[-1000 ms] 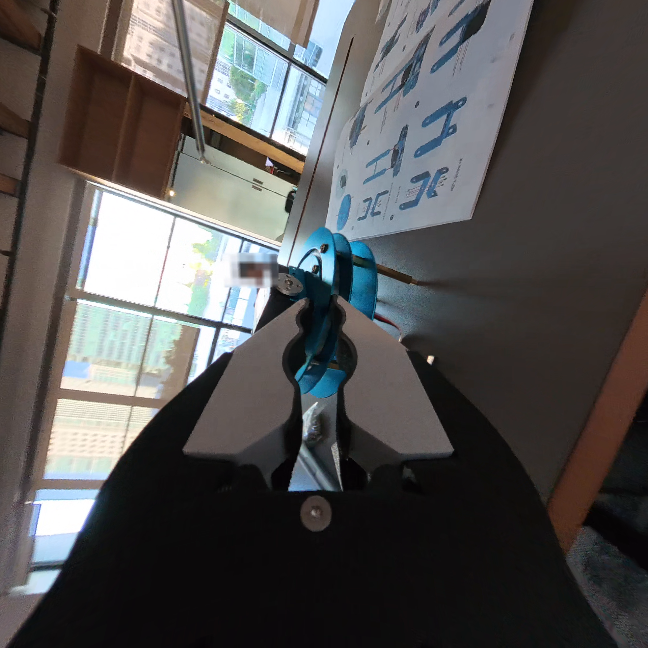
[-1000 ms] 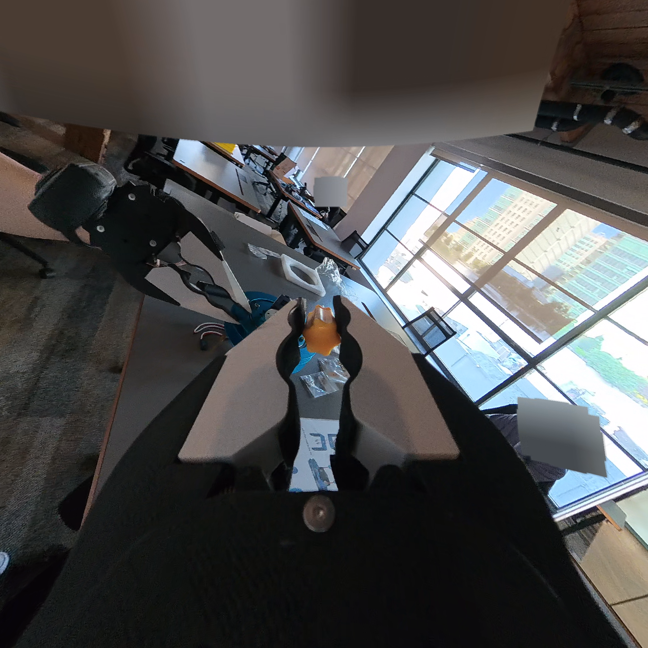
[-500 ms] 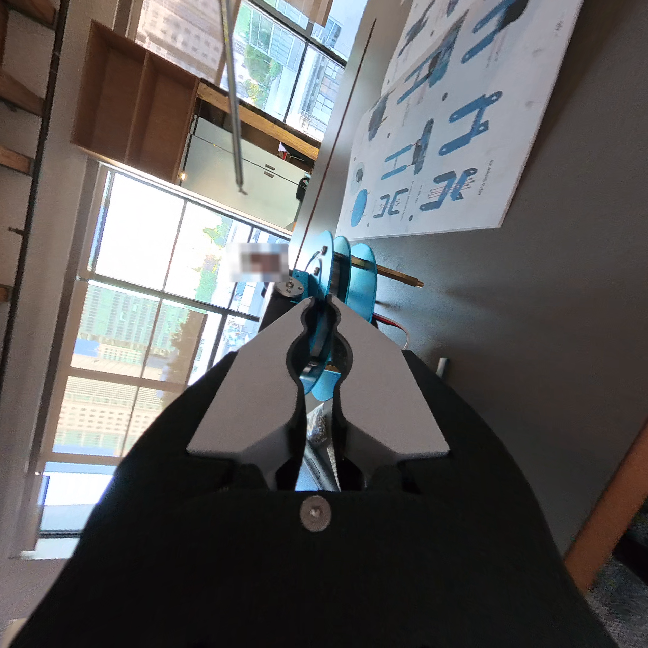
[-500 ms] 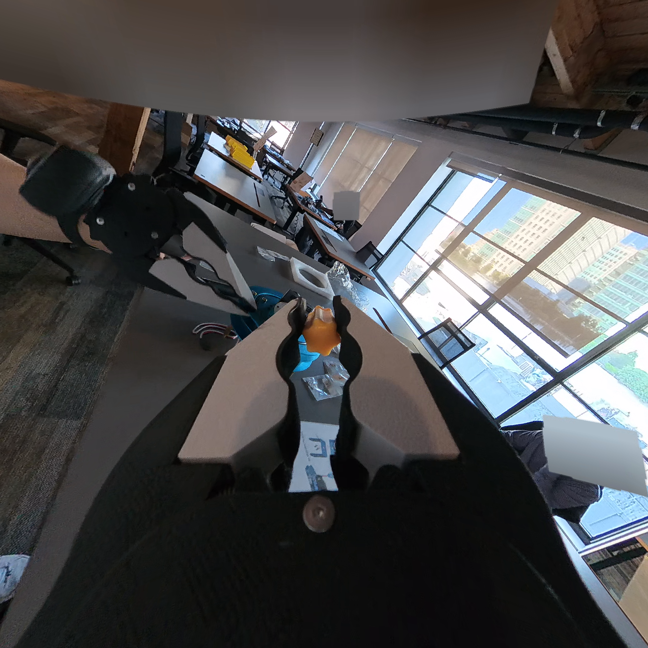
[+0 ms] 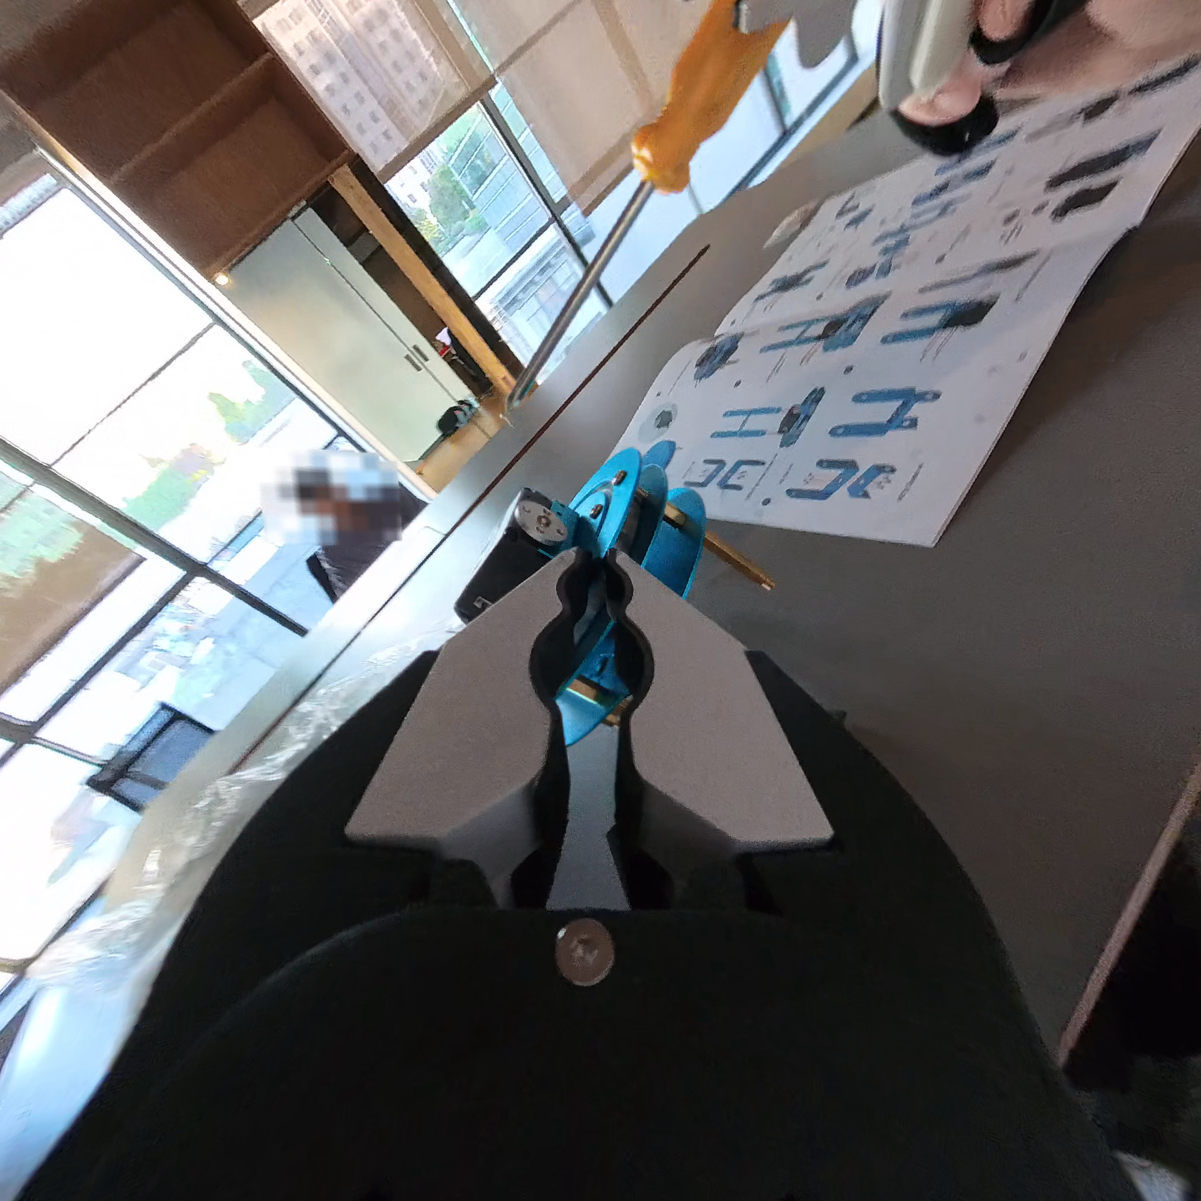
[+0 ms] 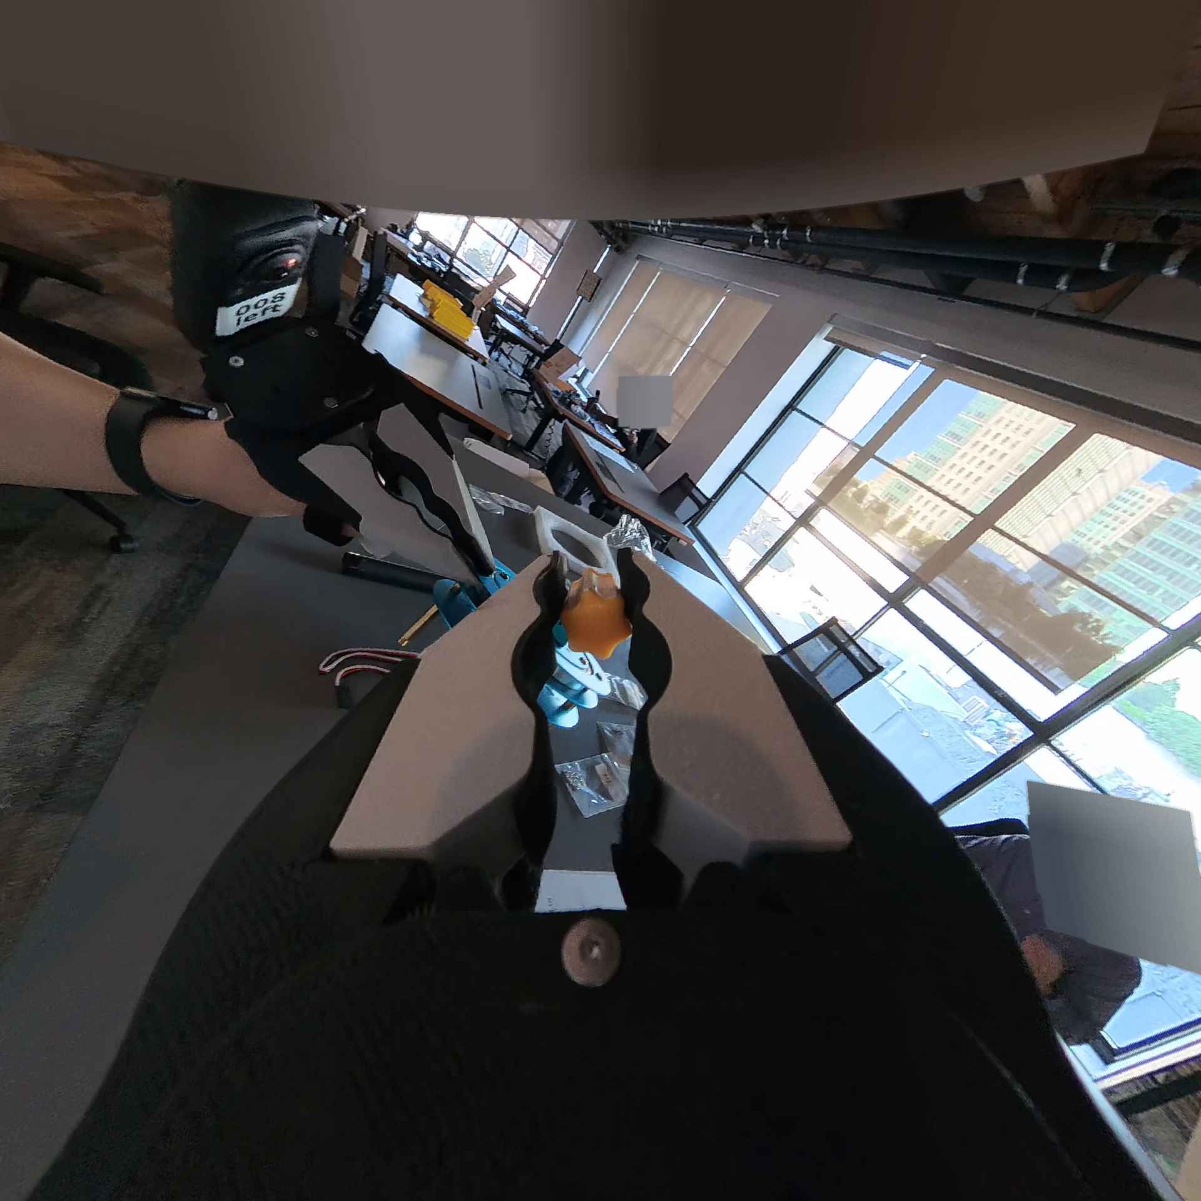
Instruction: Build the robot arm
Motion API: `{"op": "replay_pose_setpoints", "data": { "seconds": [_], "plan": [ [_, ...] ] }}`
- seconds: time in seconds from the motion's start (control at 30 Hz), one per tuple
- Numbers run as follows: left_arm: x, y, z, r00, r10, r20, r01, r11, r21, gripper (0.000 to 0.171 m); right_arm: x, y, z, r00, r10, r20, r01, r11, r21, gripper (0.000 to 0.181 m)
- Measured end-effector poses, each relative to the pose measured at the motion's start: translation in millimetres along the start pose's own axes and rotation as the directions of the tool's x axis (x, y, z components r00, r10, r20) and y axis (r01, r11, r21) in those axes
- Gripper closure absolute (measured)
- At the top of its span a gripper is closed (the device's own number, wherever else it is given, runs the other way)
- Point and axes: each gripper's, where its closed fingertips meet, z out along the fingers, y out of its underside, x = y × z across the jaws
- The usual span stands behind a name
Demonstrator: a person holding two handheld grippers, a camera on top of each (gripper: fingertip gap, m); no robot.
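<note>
My left gripper [image 5: 593,560] is shut on the edge of a blue round metal plate assembly [image 5: 650,520] with a black servo [image 5: 513,552] and brass standoffs, held on the grey table [image 5: 910,650]. My right gripper [image 6: 588,564] is shut on an orange-handled screwdriver [image 6: 594,620]. In the left wrist view the screwdriver's handle [image 5: 689,123] and steel shaft [image 5: 578,292] hang above the assembly, tip pointing down toward it. The right wrist view shows the left gripper [image 6: 484,565] pinching the blue assembly [image 6: 464,594].
A white instruction sheet [image 5: 910,364] with blue drawings lies on the table beyond the assembly. Small clear bags of hardware [image 6: 594,773], a white foam frame [image 6: 572,539], red-white-black wires [image 6: 364,663] and a black cylinder [image 6: 390,572] lie around. The table edge [image 5: 1131,877] is at right. There is about 12 cm between the tips of the two grippers.
The left view has tilted. The screwdriver has swung so that its orange handle shows at the top. The right gripper has come closer to the blue assembly.
</note>
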Motion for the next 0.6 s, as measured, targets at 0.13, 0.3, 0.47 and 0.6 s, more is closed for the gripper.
{"op": "replay_pose_setpoints", "data": {
  "seconds": [0.13, 0.3, 0.47, 0.6],
  "plan": [
    [-4, 1, -3, 0.989, -0.14, -0.05, 0.143, 0.989, 0.05, 0.169, 3, -5, 2, 1.0, -0.005, -0.016, 0.005, 1.0, 0.011, 0.166],
    [-21, 4, -3, 0.986, -0.155, -0.057, 0.16, 0.984, 0.083, 0.17, 10, -5, 9, 1.0, 0.012, -0.025, -0.011, 1.0, 0.025, 0.166],
    [-40, 10, -1, 0.988, -0.127, -0.091, 0.135, 0.987, 0.091, 0.171, 18, 6, 21, 0.999, 0.038, -0.023, -0.038, 0.999, 0.014, 0.166],
    [-48, 14, 0, 0.977, -0.16, -0.138, 0.176, 0.978, 0.115, 0.171, 23, 9, 30, 0.998, 0.057, -0.022, -0.056, 0.998, 0.023, 0.166]
  ]
}}
